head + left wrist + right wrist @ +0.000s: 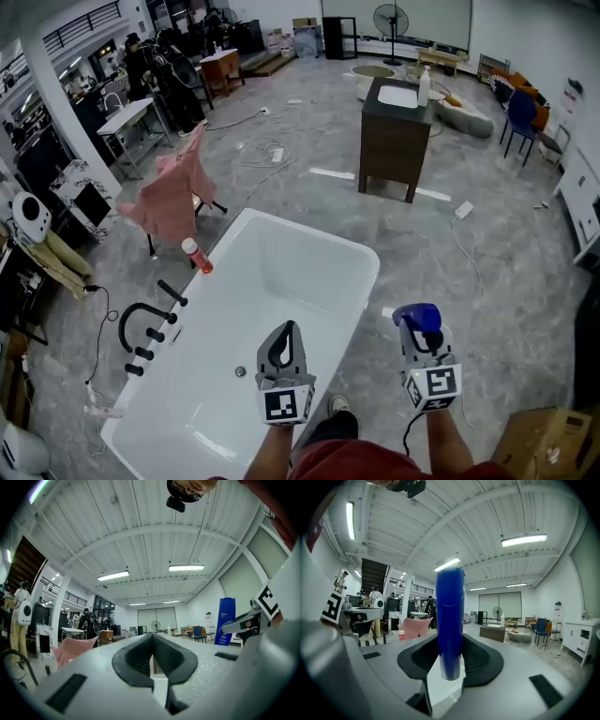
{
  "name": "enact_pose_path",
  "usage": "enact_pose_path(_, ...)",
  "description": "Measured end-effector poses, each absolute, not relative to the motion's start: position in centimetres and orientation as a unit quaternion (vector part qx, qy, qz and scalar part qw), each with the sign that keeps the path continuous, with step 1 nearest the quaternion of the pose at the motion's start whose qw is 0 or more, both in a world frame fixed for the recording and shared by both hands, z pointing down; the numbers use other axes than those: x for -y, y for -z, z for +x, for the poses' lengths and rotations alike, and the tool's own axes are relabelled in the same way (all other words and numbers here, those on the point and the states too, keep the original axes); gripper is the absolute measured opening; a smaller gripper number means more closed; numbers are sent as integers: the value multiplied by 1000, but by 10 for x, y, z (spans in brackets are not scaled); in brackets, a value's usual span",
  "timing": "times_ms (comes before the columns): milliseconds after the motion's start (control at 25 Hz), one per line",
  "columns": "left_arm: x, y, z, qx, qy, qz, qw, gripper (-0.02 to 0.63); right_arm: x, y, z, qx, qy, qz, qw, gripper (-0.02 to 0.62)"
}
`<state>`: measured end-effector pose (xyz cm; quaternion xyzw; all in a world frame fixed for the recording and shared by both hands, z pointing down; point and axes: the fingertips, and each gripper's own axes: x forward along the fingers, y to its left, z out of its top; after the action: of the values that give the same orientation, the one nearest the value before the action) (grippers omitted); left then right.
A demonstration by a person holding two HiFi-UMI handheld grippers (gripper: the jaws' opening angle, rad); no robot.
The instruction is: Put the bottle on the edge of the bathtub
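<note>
A tall blue bottle (417, 317) stands upright between the jaws of my right gripper (424, 342), which is shut on it. It hangs over the grey floor, just right of the white bathtub (309, 230). In the right gripper view the blue bottle (450, 606) fills the middle, with the black pads (480, 656) pressed on its lower part. My left gripper (284, 345) hovers over the near end of the tub, shut with nothing in it. In the left gripper view its tips (152, 639) meet, and the blue bottle (226, 620) shows at the right.
A small red-orange bottle (196, 255) stands on the tub's far left rim. A black faucet (141, 328) is beside the tub's left side. A pink cloth on a chair (173, 192), a dark vanity cabinet (394, 131) and a cardboard box (548, 441) stand around.
</note>
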<state>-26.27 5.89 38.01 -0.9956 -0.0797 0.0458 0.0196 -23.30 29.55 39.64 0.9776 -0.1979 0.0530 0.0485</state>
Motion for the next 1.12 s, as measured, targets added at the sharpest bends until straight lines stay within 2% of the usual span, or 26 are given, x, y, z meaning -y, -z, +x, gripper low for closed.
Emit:
enact_pose_path(640,-57,-369,-127,4,-48,-998,39,5,-282,-390,-63,281,-37,958,35,146)
enact_pose_path(1120,-143,-369,-49,-140,-14,-989,46,5,-363,-376,79,407,-19,912,40,146)
